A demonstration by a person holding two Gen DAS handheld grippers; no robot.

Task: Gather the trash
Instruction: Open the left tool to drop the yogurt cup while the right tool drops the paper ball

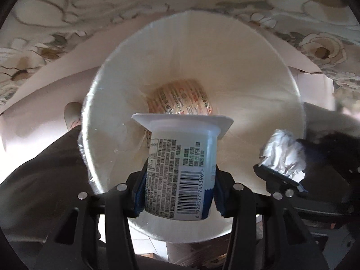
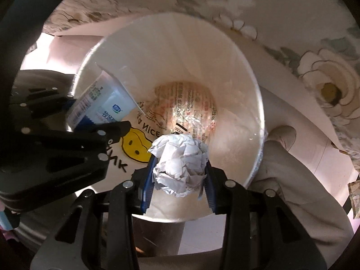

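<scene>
The left claw [image 1: 177,193] is clamped on a white yogurt cup [image 1: 180,171], whose square rim points into the mouth of a white trash bin [image 1: 258,72]. At the bin's bottom lies a printed snack wrapper [image 1: 180,97]. At 3 o'clock in the left wrist view, the right claw [image 2: 178,177] is clamped on a crumpled paper ball [image 2: 180,168], held over the bin's near rim. A floral cloth [image 1: 67,11] lies beyond the bin at 12 o'clock.

My plastic yogurt cup [image 1: 180,175]: smooth, glossy label. Paper wad [image 2: 180,164]: crumpled, matt. Bin liner [image 1: 247,72]: smooth w/ slight sheen.
</scene>
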